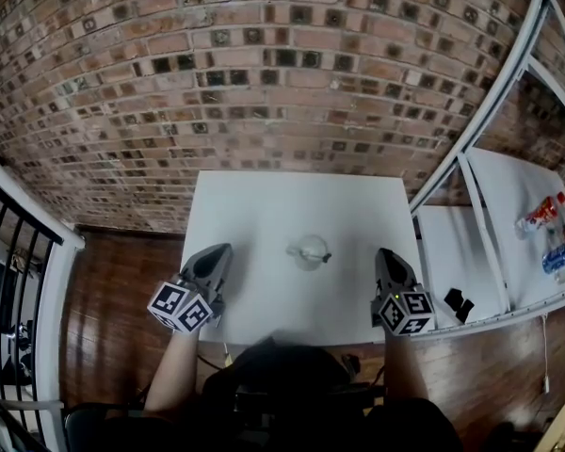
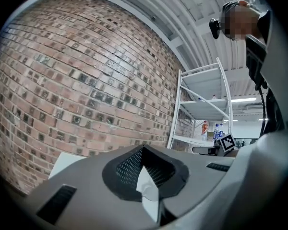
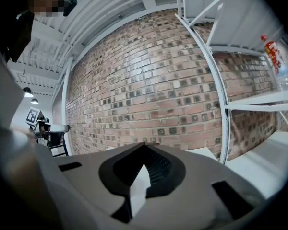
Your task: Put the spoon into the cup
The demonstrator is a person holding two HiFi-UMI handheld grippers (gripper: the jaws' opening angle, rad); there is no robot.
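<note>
A clear cup (image 1: 310, 252) stands near the middle of the white table (image 1: 254, 215). A spoon (image 1: 314, 255) rests in it, its dark handle end sticking out over the rim to the right. My left gripper (image 1: 225, 249) hovers over the table's left part, jaws shut and empty, well to the left of the cup. My right gripper (image 1: 384, 253) is to the right of the cup, jaws shut with nothing in them. Both gripper views look level at the brick wall; in them my left gripper (image 2: 143, 148) and my right gripper (image 3: 144, 144) show jaws closed tip to tip.
A brick wall (image 1: 264, 83) backs the table. A white shelf rack (image 1: 490, 177) stands to the right, with bottles (image 1: 544, 213) and a black object (image 1: 459, 302) on it. A black railing (image 1: 9, 252) runs along the left. Wooden floor surrounds the table.
</note>
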